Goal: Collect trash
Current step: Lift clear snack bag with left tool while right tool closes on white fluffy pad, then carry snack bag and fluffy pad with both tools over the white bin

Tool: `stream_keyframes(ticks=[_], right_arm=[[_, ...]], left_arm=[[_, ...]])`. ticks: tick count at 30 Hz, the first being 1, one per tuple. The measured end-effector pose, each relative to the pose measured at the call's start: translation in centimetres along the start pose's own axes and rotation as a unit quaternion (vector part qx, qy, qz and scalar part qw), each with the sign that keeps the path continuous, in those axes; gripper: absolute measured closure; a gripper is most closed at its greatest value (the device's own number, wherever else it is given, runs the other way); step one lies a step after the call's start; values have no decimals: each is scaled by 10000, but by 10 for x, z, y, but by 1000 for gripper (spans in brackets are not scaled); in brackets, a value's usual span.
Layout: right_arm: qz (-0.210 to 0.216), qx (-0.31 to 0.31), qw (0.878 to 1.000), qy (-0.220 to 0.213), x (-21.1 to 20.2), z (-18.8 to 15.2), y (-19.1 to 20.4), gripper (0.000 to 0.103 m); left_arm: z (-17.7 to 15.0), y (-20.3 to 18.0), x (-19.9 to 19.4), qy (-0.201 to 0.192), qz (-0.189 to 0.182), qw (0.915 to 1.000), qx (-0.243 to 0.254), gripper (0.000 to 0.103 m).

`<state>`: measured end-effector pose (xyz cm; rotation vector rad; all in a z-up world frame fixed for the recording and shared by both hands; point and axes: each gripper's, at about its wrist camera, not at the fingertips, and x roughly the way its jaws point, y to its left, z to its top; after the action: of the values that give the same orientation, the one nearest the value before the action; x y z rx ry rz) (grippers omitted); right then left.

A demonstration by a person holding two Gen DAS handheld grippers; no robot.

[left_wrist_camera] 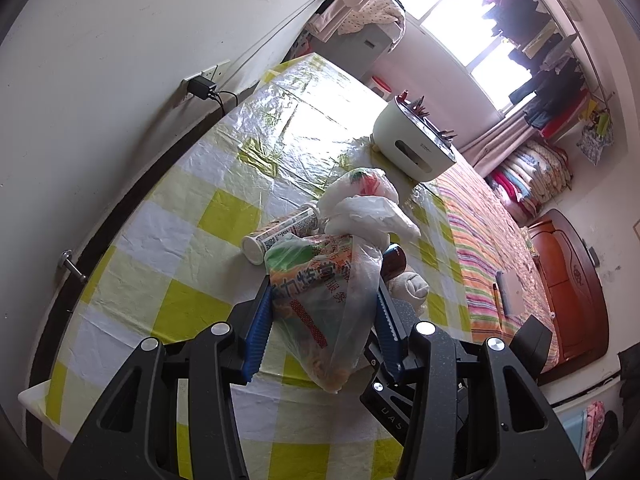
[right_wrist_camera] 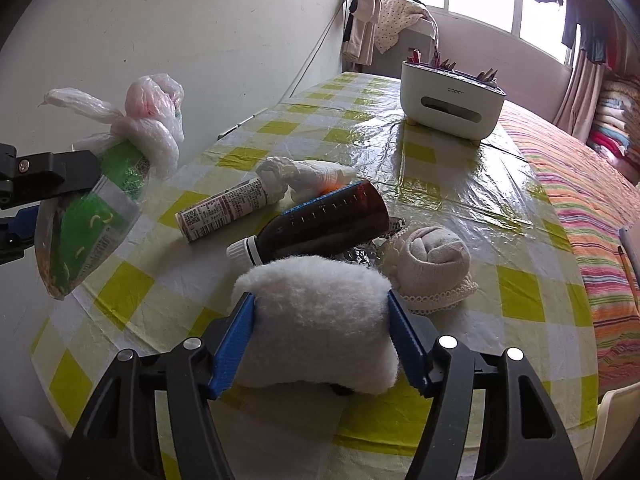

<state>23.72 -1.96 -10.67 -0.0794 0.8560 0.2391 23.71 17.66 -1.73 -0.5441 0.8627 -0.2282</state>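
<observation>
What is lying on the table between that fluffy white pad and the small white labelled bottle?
In the right wrist view, a brown bottle lies on its side between the fluffy white pad and the white labelled bottle.

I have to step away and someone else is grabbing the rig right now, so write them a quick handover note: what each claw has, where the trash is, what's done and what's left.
Left claw: shut on the knotted plastic bag of trash, held up above the table.
Right claw: pads against both sides of a fluffy white wad at the near edge.
On the table: brown bottle lying on its side, labelled tube, crumpled white plastic, rolled sock, white box at the far end.
Done: one bag filled and tied.
Left: probably bottle, tube and crumpled plastic; the sock may not be trash.
</observation>
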Motion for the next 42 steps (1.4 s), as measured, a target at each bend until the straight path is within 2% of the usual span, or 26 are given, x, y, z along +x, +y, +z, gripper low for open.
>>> stream_keyframes(ticks=[3, 7, 20, 33, 42], right_arm=[[17, 4, 10000, -80, -5, -3, 0, 51], [71, 114, 9997, -179, -12, -5, -6, 55], [272, 619, 9953, -698, -54, -11, -40, 55], [-140, 1134, 9871, -1121, -98, -29, -103, 55], [-561, 1670, 9746, -1386, -131, -55, -154, 55]], left_arm=[[0, -5, 3, 22, -15, 10000, 41, 58], [-2, -14, 6, 31, -43, 9999, 141, 58], [-6, -30, 11, 32, -135, 9994, 313, 58], [-16, -65, 22, 127, -357, 9976, 578, 58], [-32, -106, 34, 225, -546, 9942, 900, 58]])
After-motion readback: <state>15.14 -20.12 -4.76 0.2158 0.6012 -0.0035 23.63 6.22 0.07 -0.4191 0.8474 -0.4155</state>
